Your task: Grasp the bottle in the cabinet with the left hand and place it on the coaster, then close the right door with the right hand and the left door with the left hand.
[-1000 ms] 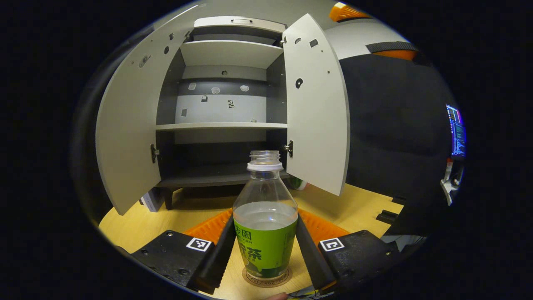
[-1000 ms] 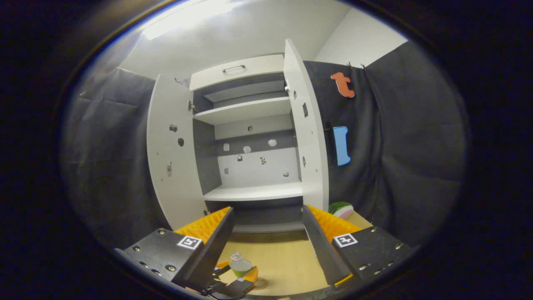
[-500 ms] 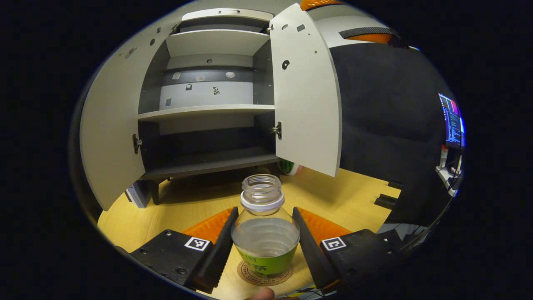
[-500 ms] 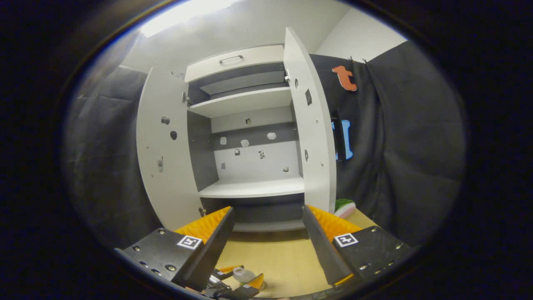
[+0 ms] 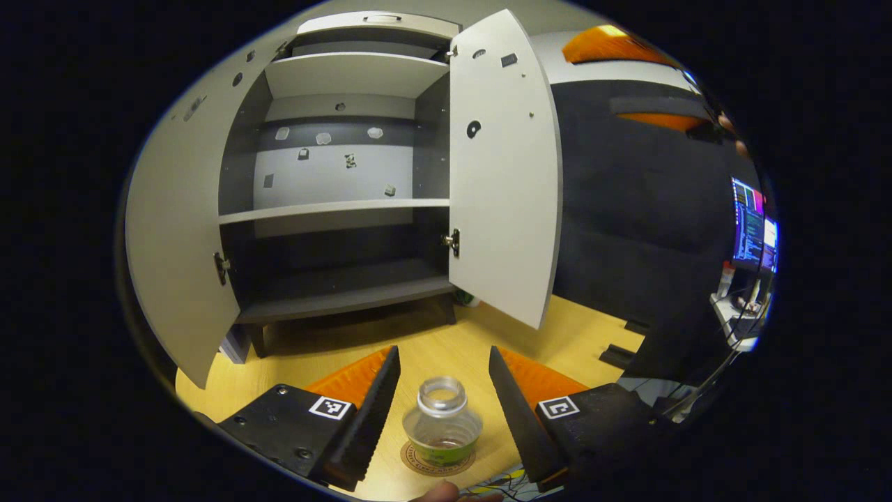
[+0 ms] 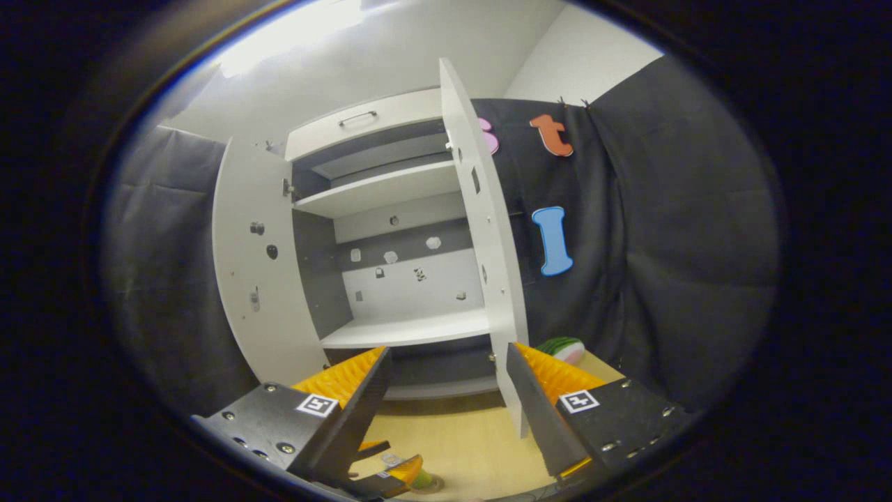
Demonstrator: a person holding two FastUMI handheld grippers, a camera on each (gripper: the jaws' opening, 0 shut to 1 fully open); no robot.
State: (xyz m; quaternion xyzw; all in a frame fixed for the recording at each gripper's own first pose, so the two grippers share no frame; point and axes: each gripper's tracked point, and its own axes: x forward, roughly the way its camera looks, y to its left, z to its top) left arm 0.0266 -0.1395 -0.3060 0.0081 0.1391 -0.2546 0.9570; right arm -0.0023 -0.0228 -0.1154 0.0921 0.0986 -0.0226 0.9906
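Note:
A clear bottle with a green label and no cap stands upright on a round coaster on the wooden table. My left gripper hangs above it, open, with one finger on each side and neither touching. The grey cabinet stands behind with its shelves bare, its left door and right door both swung open. In the right gripper view, my right gripper is open and holds nothing. It points at the right door, which I see edge-on. Low down there the left gripper shows beside the bottle.
A watermelon-slice toy lies on the table by the cabinet's right foot. A lit monitor stands far right. A fingertip shows at the bottom edge of the left gripper view.
The left gripper has let go of the bottle and risen, leaving it on the coaster. The right gripper has shifted, and the right door's edge is now in line with it.

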